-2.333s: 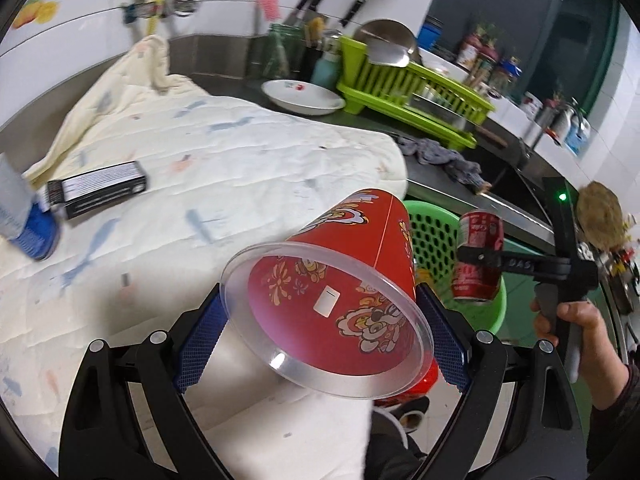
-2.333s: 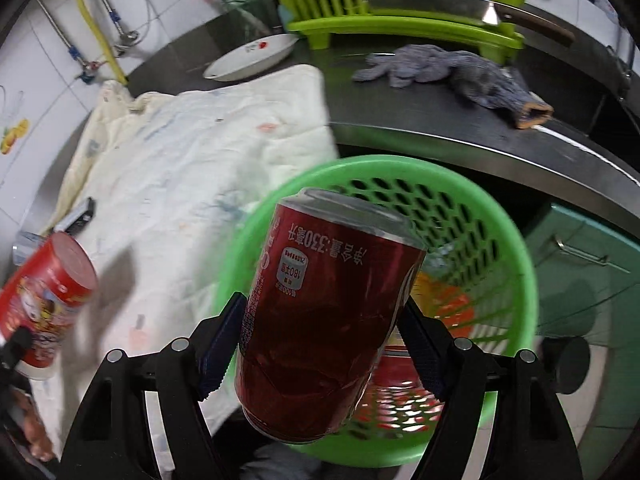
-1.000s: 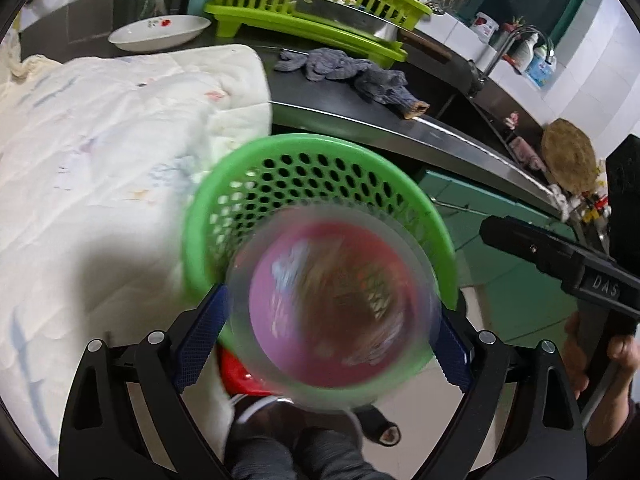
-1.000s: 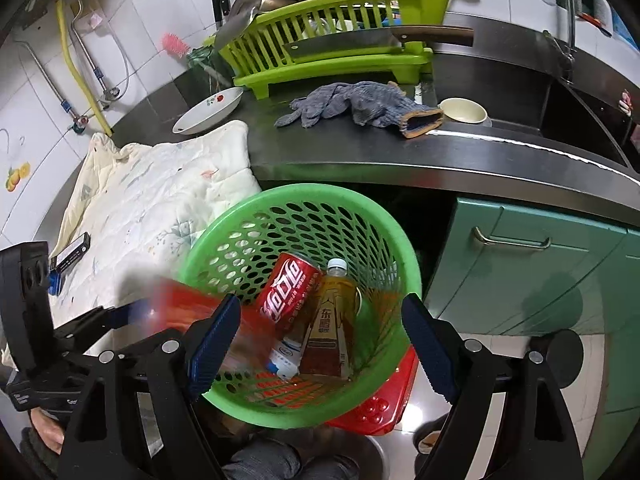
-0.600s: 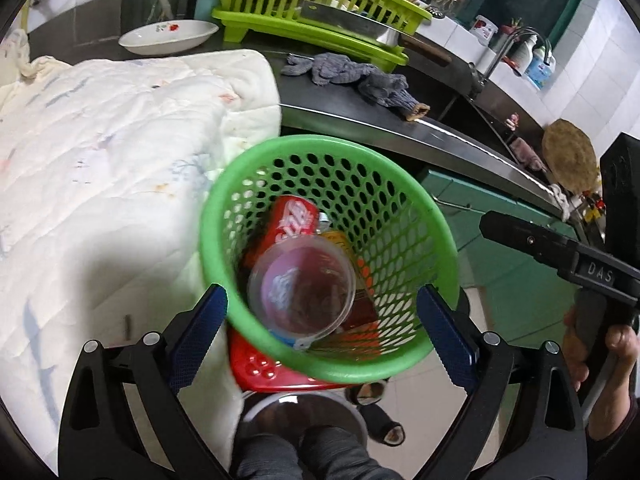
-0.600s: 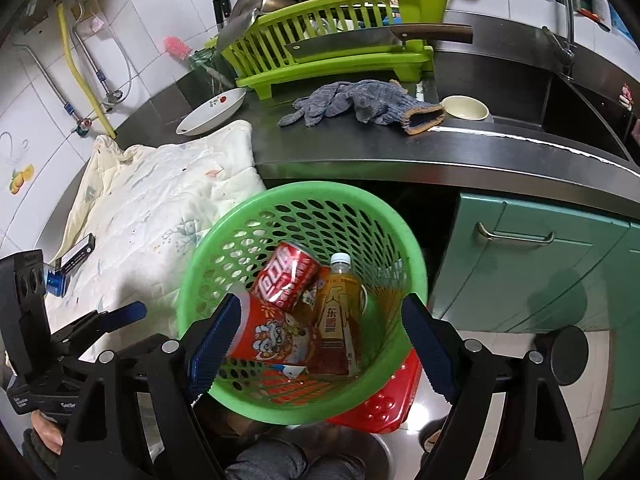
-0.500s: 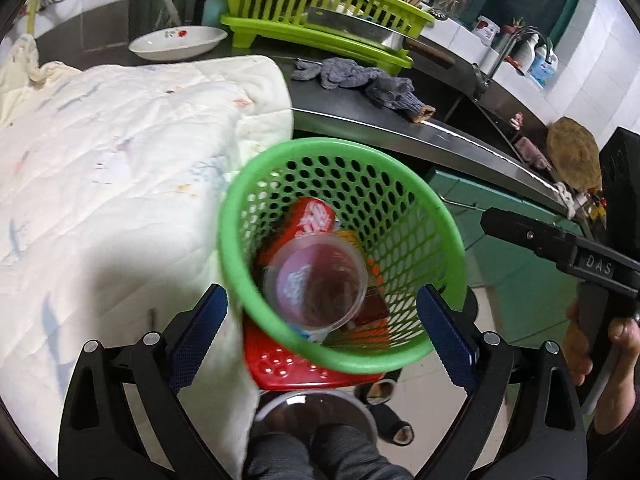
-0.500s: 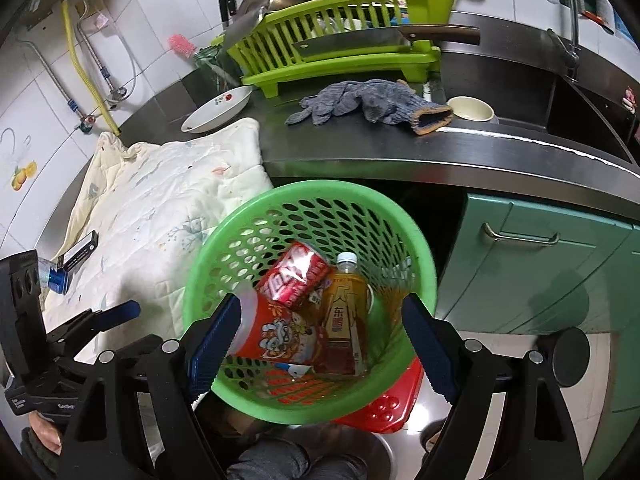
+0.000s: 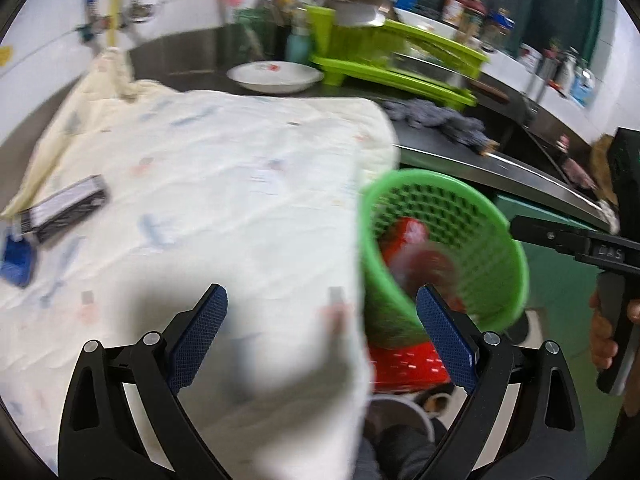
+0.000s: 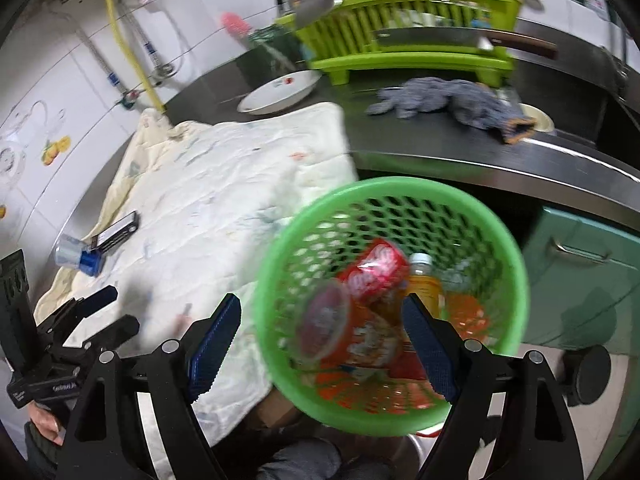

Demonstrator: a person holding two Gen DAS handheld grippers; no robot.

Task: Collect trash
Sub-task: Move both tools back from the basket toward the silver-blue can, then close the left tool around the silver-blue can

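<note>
while jaws gape, cup (image 10: pixel 344 336) beyond, in basket (image 10: pixel 516 280)

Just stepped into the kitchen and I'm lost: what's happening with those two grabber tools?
A person is clearing trash with a handheld gripper in each hand. Both the left gripper and right gripper are open and empty. The green basket holds a red can, a red printed cup and a drink bottle. A small blue-capped bottle and a black box lie on the quilt.
</note>
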